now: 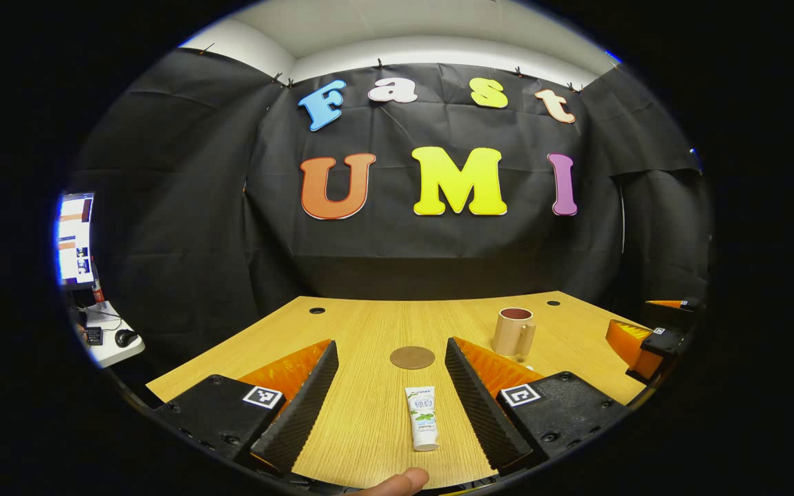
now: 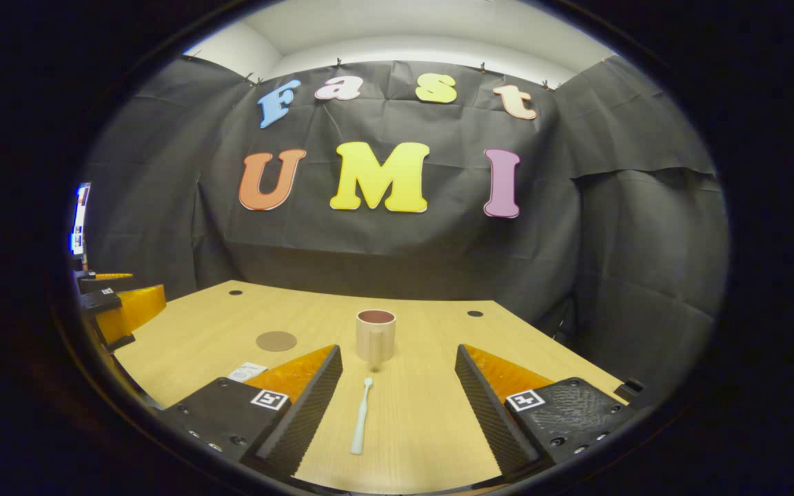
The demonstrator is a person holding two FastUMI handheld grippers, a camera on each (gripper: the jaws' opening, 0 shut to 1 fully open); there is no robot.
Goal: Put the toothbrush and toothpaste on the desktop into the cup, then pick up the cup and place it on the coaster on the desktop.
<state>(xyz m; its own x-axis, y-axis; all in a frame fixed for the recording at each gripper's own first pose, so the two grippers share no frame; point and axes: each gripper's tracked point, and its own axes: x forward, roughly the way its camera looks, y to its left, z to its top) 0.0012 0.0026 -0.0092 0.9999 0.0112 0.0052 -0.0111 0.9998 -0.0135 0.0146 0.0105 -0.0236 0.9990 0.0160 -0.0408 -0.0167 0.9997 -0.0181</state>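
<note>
We log a beige cup point(image 2: 375, 335) (dark red inside), white toothpaste point(image 1: 422, 417) with green print, pale toothbrush point(image 2: 361, 418), brown coaster point(image 1: 412, 357), light woodgrain desktop point(image 2: 424, 413).

In the right gripper view, the toothpaste point(image 2: 247, 372) lies near the desk's point(image 2: 424, 413) left edge. Just one end peeks out; the left finger of the right gripper point(image 2: 397, 403) hides the rest. The other gripper point(image 2: 118, 303) is cut off at the picture's left edge.

In the left gripper view, a fingertip point(image 1: 397, 481) pokes in at the bottom edge, and the rest of the hand is cut off. The screen point(image 1: 76, 238) at the far left is cut by the picture's edge. The small things on the white side table point(image 1: 111, 344) are too tiny to tell.
</note>
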